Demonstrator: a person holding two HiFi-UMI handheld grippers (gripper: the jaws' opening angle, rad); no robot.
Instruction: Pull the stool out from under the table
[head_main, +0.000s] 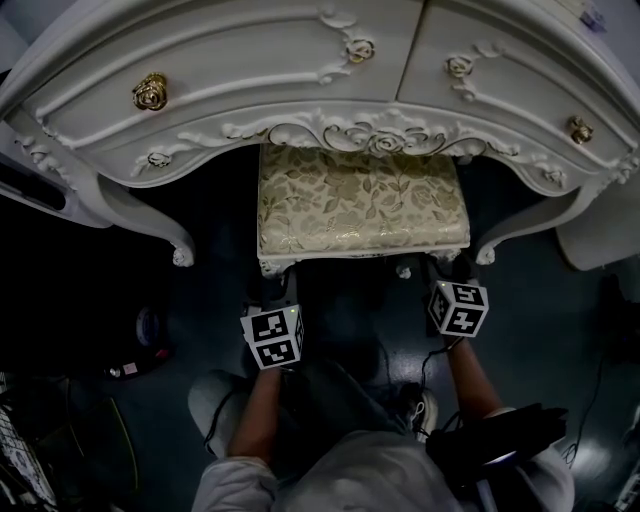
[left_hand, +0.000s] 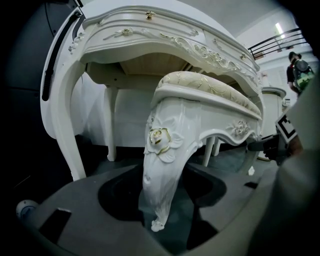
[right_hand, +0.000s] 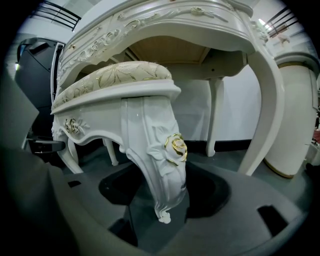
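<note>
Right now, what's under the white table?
The stool, its floral seat partly out past the table front edge. From above, the tabletop covers the seat's rear part.

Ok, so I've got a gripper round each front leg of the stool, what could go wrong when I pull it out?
The stool's glossy front legs taper downward, so the left gripper or right gripper might slip off. Its seat looks close under the table's carved apron; lifting could knock them together. Your shoe sits right in its path.
</note>
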